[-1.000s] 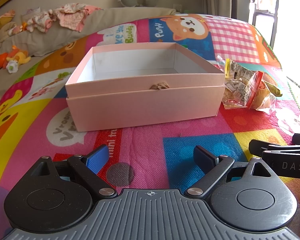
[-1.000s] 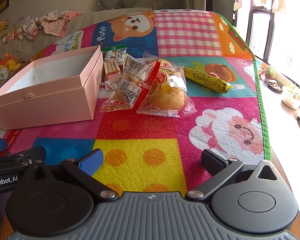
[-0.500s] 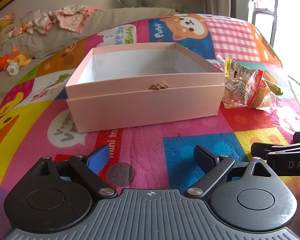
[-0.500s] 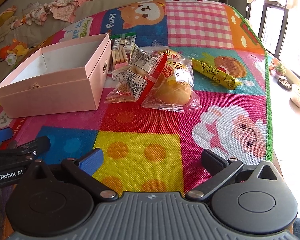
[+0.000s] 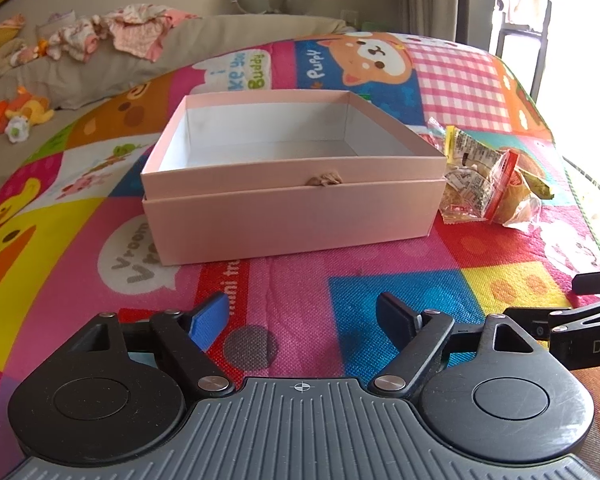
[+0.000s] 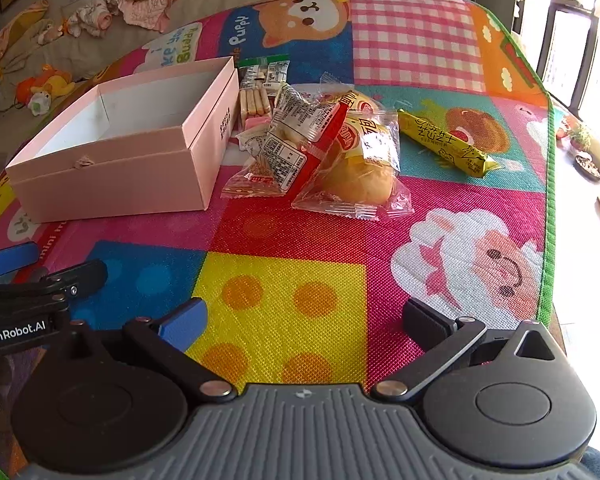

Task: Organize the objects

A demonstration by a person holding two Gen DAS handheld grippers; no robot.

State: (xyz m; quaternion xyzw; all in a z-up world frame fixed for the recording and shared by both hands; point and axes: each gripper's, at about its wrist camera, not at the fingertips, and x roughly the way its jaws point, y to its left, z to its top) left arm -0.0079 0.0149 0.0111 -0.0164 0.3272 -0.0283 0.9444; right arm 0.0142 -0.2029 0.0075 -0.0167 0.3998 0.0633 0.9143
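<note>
An open, empty pink box [image 5: 288, 208] sits on the colourful mat; it also shows in the right wrist view [image 6: 112, 184]. To its right lie snack packets: a bun in clear wrap [image 6: 360, 176], a red-and-white packet [image 6: 296, 148], a yellow stick packet [image 6: 444, 142] and a pack of biscuit sticks [image 6: 256, 96]. My left gripper [image 5: 304, 316] is open and empty, just in front of the box. My right gripper [image 6: 304, 320] is open and empty, in front of the snacks. The packets show at the right of the left wrist view [image 5: 484, 180].
The mat [image 6: 284, 280] ends at a green edge [image 6: 550, 208] on the right, with a window and plant pots beyond. A sofa with clothes [image 5: 132, 32] and soft toys [image 5: 16, 112] lies behind. The left gripper appears at the left edge of the right wrist view [image 6: 28, 280].
The right gripper has risen and moved forward towards the snacks. The left gripper has barely moved. Both stay open and empty.
</note>
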